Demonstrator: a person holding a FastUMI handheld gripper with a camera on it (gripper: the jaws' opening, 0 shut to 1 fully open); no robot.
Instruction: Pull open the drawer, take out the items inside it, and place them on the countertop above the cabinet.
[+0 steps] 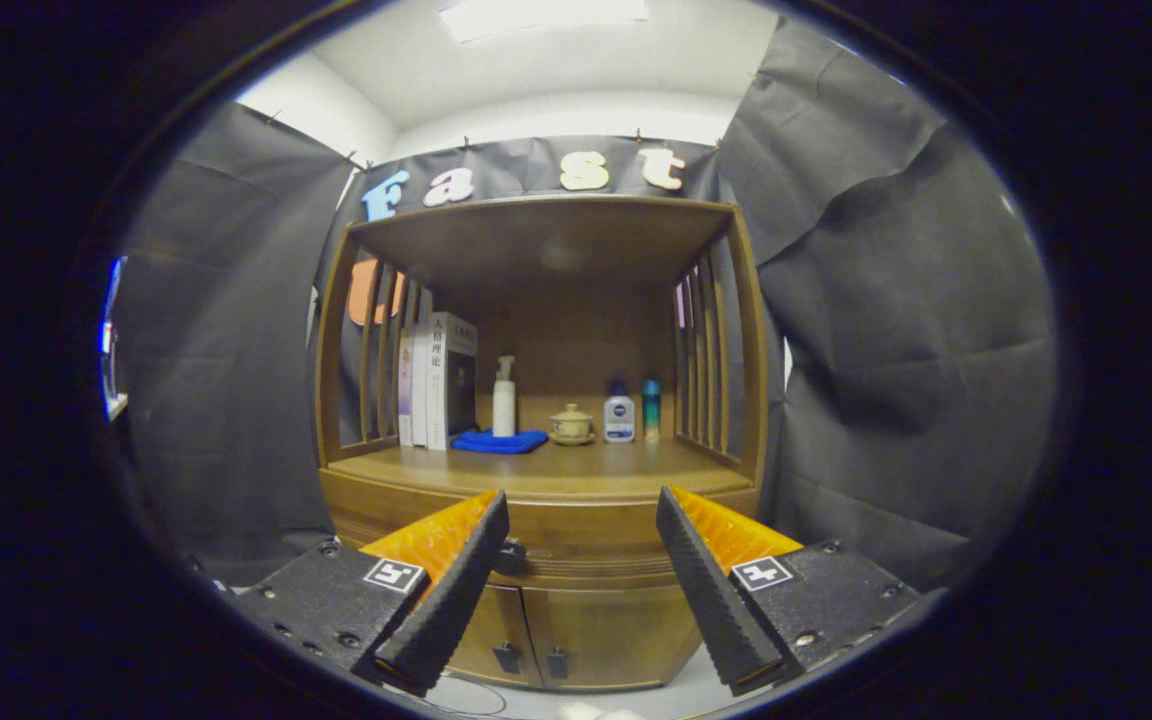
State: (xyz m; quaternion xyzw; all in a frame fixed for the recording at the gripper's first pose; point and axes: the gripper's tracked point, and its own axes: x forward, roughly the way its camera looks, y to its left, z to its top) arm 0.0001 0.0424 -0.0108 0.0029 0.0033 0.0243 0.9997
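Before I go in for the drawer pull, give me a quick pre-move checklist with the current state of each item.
1. Gripper open, nothing between its fingers: ok.
2. Drawer shut, not yet pulled: ok as a starting point.
3. Drawer knob located: it sits right beside the left finger, partly hidden, so alignment: cannot tell.
4. Bare countertop in front of the blue cloth, teacup and bottles: ok.
5. Drawer contents: cannot tell.

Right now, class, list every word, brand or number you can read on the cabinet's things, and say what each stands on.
Book spine: characters, too small to read.
Bottle label: too blurred to read.
Gripper, open before the shut drawer: patterned marker squares, no words.
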